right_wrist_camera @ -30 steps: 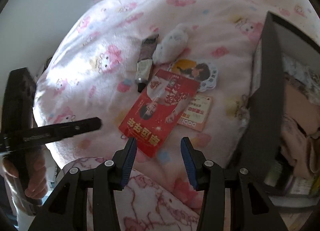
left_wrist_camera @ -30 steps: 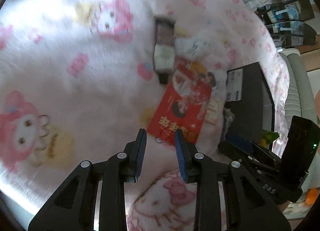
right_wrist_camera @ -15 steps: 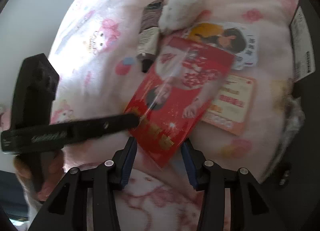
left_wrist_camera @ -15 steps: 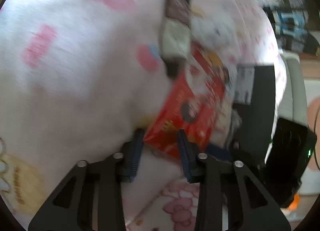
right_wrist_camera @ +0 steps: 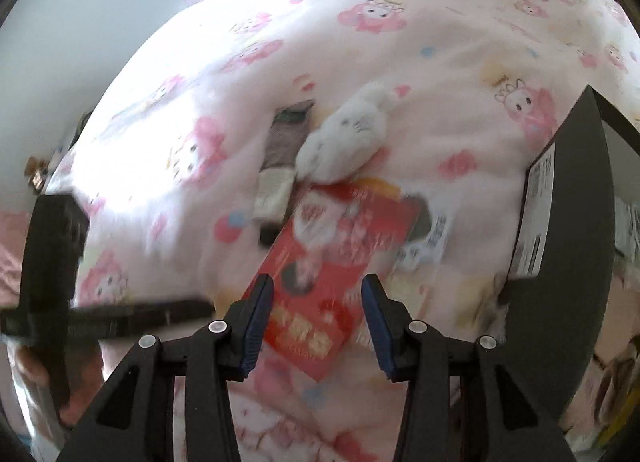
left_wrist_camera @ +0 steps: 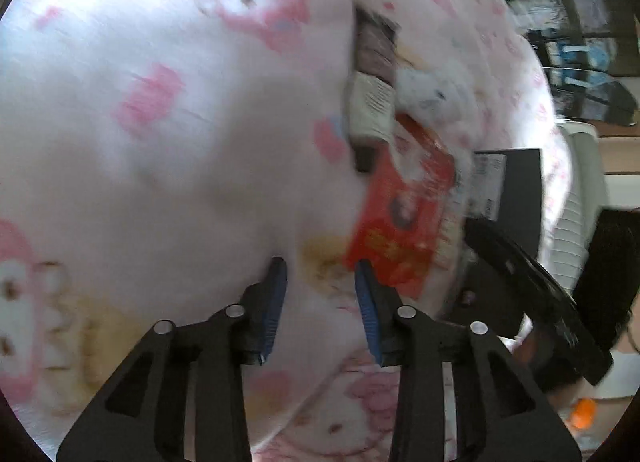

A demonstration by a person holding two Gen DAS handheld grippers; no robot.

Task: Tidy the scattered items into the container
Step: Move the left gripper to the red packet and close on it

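Observation:
A red packet [right_wrist_camera: 324, 262] lies on the pink cartoon-print blanket [right_wrist_camera: 400, 61], also in the left wrist view [left_wrist_camera: 400, 221]. Beside it lie a grey and white tube [right_wrist_camera: 280, 165], a white plush toy [right_wrist_camera: 344, 141] and printed cards [right_wrist_camera: 432, 234]. A black container [right_wrist_camera: 568, 242] stands at the right; it also shows in the left wrist view [left_wrist_camera: 516, 189]. My right gripper [right_wrist_camera: 316, 298] is open, its fingers on either side of the packet's near end. My left gripper [left_wrist_camera: 320, 274] is open and empty, its right fingertip at the packet's near corner. The left view is blurred.
The other gripper's black body shows in each view: the left one [right_wrist_camera: 52, 274] at the left of the right wrist view, the right one [left_wrist_camera: 560, 294] at the right of the left wrist view. Shelves [left_wrist_camera: 580, 53] stand beyond the bed.
Both grippers have moved in toward the red packet. The right gripper's fingers now straddle its near end. The left gripper slid from the packet's edge to its left corner.

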